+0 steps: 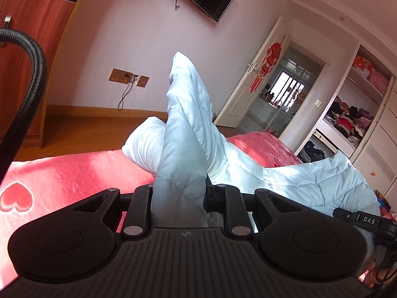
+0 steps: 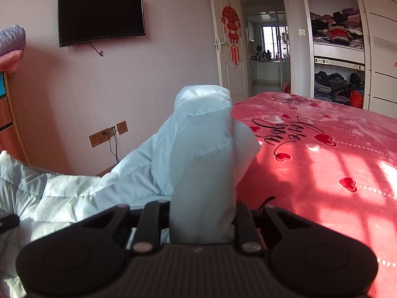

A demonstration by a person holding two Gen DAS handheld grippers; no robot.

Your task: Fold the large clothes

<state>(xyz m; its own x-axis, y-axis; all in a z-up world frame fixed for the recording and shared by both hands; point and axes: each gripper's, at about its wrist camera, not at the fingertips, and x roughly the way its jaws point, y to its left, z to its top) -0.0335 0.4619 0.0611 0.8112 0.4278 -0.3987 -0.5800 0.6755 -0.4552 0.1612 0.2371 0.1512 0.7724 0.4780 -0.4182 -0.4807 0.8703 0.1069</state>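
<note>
Both tongs pinch folds of a pale blue quilted jacket (image 1: pixel 188 134) above a bed in a sunlit bedroom. Left tongs (image 1: pixel 180 193) are pressed onto a thick bunch of the padded fabric, which stands upright between the fingers and rises to a soft, rounded peak. Right tongs (image 2: pixel 202 213) clamp a second, wider roll of the same garment, which likewise stands up from their grip.

Between the two grips the jacket sags onto the bed, its diamond stitching and puffy panels creased and catching bright light; part of it lies crumpled across the bedspread (image 2: pixel 322 164), and from the left wrist view one puffed section bulges just behind the raised bunch. The fabric looks clean apart from a few small dark specks on the lower panels.

Beneath it spreads a pink plush cover printed with red hearts and black script, barred with window shadows. Beyond the bed, a dark television (image 2: pixel 100 16) hangs on the lilac wall, a white door (image 2: pixel 229 44) with a red hanging ornament stands open, and open wardrobe shelves (image 2: pixel 335 32) hold heaps of clothes.
</note>
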